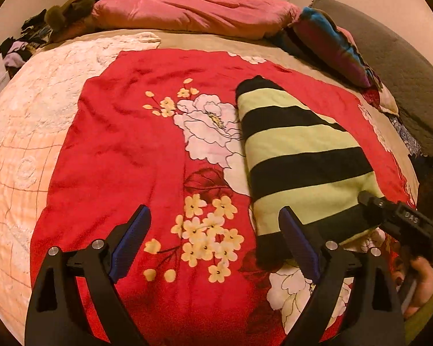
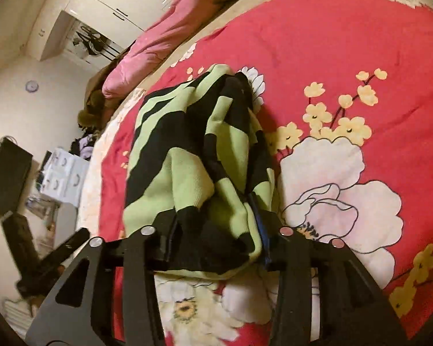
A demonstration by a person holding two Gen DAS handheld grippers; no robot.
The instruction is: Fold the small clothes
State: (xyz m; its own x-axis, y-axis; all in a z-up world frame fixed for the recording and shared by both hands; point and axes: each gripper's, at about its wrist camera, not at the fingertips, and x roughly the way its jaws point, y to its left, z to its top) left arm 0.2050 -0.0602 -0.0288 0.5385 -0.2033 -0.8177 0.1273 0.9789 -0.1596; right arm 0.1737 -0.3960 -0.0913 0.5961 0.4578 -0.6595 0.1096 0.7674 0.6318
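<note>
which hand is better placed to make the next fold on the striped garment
Right, probably: the right gripper already has the striped garment bunched between its jaws, while the left gripper hangs open over the red blanket.

Black grippers (image 1: pixel 215 242), blue pads, seemingly olive sleeve (image 1: pixel 427 314)

Garment (image 1: pixel 300 155) in pale-green and black stripes, red blanket (image 1: pixel 124 150) with white and yellow flowers, pink quilt (image 1: pixel 187 11)
</note>
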